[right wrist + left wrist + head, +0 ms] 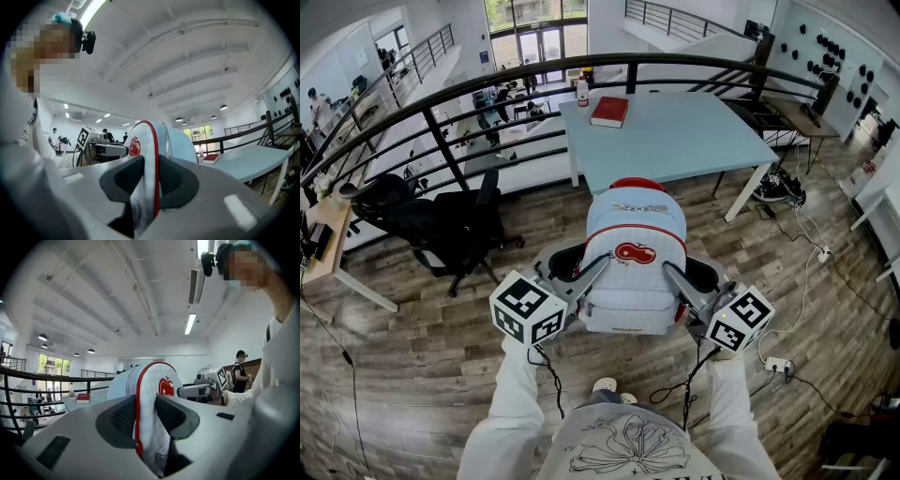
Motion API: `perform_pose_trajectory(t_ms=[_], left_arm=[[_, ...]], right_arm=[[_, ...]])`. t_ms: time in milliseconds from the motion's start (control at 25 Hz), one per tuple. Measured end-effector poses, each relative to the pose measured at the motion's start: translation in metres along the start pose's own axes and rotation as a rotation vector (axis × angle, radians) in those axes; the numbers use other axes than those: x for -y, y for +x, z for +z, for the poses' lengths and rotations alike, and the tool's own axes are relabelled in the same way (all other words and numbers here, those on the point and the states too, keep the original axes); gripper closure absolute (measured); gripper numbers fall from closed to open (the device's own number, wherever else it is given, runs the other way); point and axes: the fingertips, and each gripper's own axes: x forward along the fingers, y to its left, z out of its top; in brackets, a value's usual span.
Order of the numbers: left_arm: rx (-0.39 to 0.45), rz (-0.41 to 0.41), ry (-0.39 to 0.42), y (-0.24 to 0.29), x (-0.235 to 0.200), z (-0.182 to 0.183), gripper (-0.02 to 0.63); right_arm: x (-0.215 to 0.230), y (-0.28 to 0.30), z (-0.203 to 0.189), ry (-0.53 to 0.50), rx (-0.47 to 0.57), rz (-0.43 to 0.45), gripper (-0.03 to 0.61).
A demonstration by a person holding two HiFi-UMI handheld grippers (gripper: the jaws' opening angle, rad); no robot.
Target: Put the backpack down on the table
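**Wood floor, table ahead: backpack in the air, not yet set down**

The pale blue table (694, 141) stands ahead by the black railing (441, 141), with a red book (609, 111) at its far edge. I carry the backpack (633, 253) upright, seemingly just short of the table. My left hand-held gripper (595, 270) is clamped on its left edge, my right hand-held gripper (671, 274) on its right edge. Next, I judge, I must bring it over the bare near part and lower it.
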Motion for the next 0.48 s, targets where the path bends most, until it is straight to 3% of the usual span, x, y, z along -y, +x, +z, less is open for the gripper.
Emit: perform_pose_trajectory(t_ms=[480], left_arm=[[-0.003,-0.028,-0.009,0.008,-0.032,-0.01,0.483]], right_arm=[[0.014,0.029,-0.011,0.011,-0.005,-0.023,0.472]])
